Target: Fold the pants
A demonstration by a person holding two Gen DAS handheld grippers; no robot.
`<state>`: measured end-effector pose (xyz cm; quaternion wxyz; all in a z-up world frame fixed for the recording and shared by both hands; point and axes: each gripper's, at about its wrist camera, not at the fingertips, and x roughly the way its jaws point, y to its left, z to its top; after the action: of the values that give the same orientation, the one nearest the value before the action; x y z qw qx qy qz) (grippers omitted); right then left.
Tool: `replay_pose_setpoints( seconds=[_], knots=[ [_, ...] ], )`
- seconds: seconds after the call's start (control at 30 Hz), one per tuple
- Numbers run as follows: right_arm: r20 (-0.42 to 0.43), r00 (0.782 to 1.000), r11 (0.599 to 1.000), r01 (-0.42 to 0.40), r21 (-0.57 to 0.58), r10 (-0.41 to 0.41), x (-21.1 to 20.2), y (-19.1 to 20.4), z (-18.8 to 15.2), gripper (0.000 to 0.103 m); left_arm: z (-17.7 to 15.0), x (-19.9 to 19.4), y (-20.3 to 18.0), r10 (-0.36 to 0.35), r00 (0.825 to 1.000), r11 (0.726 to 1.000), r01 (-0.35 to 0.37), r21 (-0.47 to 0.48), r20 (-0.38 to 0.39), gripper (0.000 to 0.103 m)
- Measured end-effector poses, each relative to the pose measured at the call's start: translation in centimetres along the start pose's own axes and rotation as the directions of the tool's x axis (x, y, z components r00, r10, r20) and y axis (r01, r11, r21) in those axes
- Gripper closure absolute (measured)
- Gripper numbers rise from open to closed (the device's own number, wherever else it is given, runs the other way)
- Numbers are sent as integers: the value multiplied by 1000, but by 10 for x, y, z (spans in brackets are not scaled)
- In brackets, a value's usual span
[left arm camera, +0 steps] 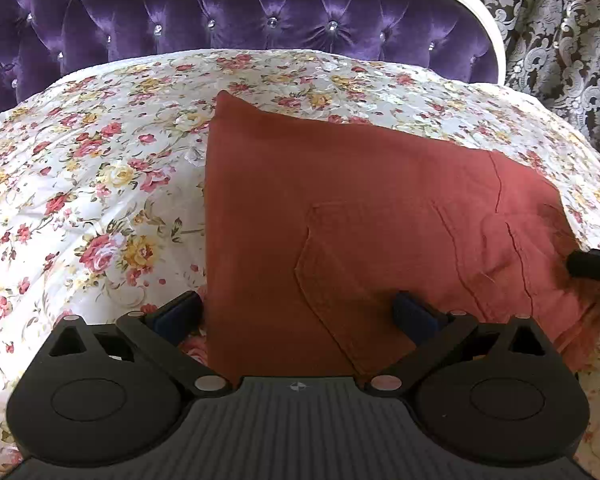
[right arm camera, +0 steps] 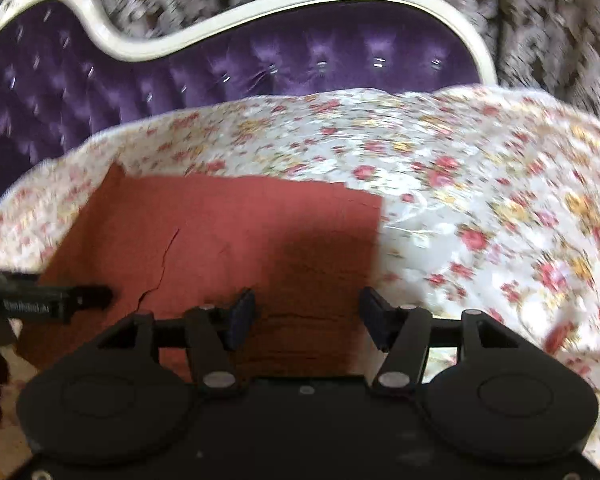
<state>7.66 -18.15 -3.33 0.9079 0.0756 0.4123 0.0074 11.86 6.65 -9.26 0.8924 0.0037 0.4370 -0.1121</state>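
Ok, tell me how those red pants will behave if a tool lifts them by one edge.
The red pants would probably flop and sag, since the cloth already creases near the seam. The folded layers may well slide apart or fall open, as nothing pins them. They likely drag easily over the flowered bedspread, which looks smooth and shiny.

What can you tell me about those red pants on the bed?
The pants are rust-red, of a soft, matte cloth. They lie folded in a flat, roughly four-sided stack on the flowery bedspread, near the purple headboard. A stitched back pocket faces up, and creases and layered edges run along one side. The left gripper stands open over the near edge, and the right gripper is open over the other end; neither grips the cloth.
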Motion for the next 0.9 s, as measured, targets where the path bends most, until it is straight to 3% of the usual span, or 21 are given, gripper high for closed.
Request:
replay_pose_setpoints(
  seconds=[0.17, 0.37, 0.53, 0.73, 0.83, 0.87, 0.9],
  knots=[
    [-40, 991, 983, -117, 143, 124, 9, -41, 1, 41, -2, -2, 3, -26, 1000, 1000, 25, 7, 13, 0],
    [-61, 949, 935, -293, 200, 311, 27, -56, 5, 39, 0, -10, 16, -103, 995, 994, 104, -26, 11, 3],
    [-69, 923, 913, -360, 194, 378, 40, -52, 14, 38, 0, -13, 31, -122, 991, 986, 127, -111, 50, 5],
    [-56, 893, 875, -423, 236, 447, 55, -55, 23, 39, 14, 3, 19, -116, 993, 993, 117, -33, 24, 5],
    [-55, 901, 887, -411, 210, 431, 57, -47, 26, 47, 22, 8, 7, -141, 990, 990, 141, -9, 12, 5],
    [-57, 907, 896, -400, 192, 417, 56, -44, 27, 63, 22, 7, 4, -145, 989, 989, 145, -5, 15, 12],
    [-62, 920, 914, -374, 156, 387, 55, -38, 28, 66, 21, 5, 3, -146, 989, 989, 146, 2, 24, 22]
  ],
)
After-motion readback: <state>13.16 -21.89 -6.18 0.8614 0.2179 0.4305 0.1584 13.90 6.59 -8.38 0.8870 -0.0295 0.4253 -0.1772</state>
